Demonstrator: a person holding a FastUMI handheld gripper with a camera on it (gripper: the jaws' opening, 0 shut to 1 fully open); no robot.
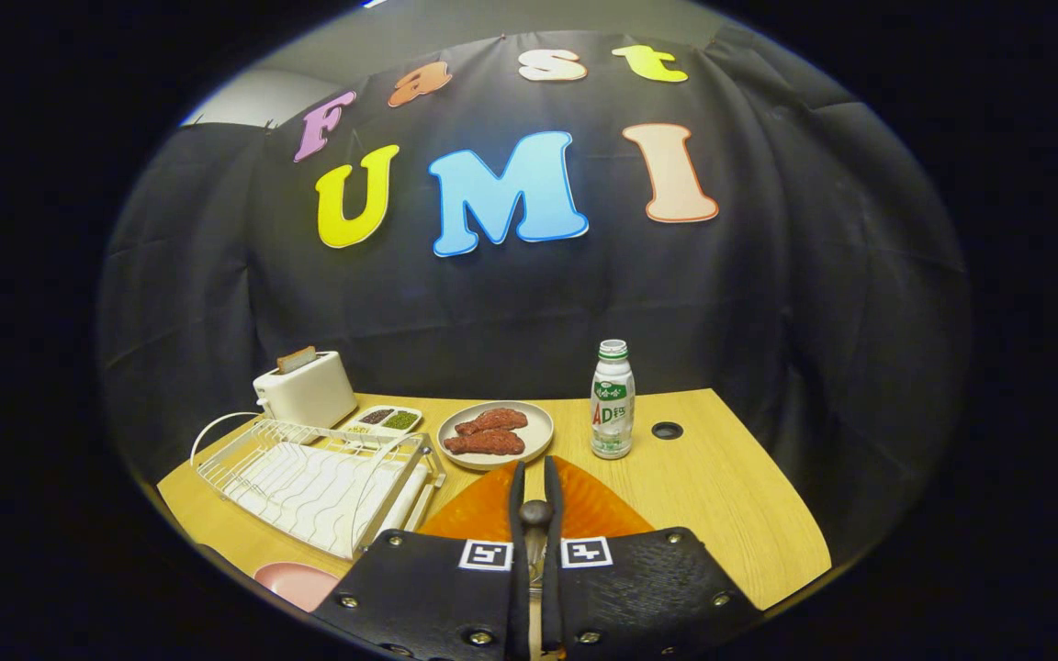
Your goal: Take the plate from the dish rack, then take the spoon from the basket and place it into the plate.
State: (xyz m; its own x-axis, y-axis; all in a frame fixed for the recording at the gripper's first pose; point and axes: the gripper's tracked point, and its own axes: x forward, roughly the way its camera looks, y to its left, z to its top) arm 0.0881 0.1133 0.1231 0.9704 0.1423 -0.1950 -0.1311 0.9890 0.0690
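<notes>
My gripper [535, 477] is shut on a spoon [535, 514]. The spoon's dark rounded end sticks up between the two fingers and its pale shaft runs back toward me. Right under and ahead of the fingers lies an orange ribbed basket [483, 514]. A pink plate [298, 583] rests flat on the wooden table [731, 496], down to the left of the fingers and in front of the white wire dish rack [309, 477]. I see no dishes standing in the rack.
Beyond the fingers a beige plate [538, 430] holds two pieces of meat. A milk bottle [613, 399] stands to its right, near a cable hole [667, 430]. A white toaster [306, 390] with a slice in it and a small sectioned tray [385, 420] sit behind the rack.
</notes>
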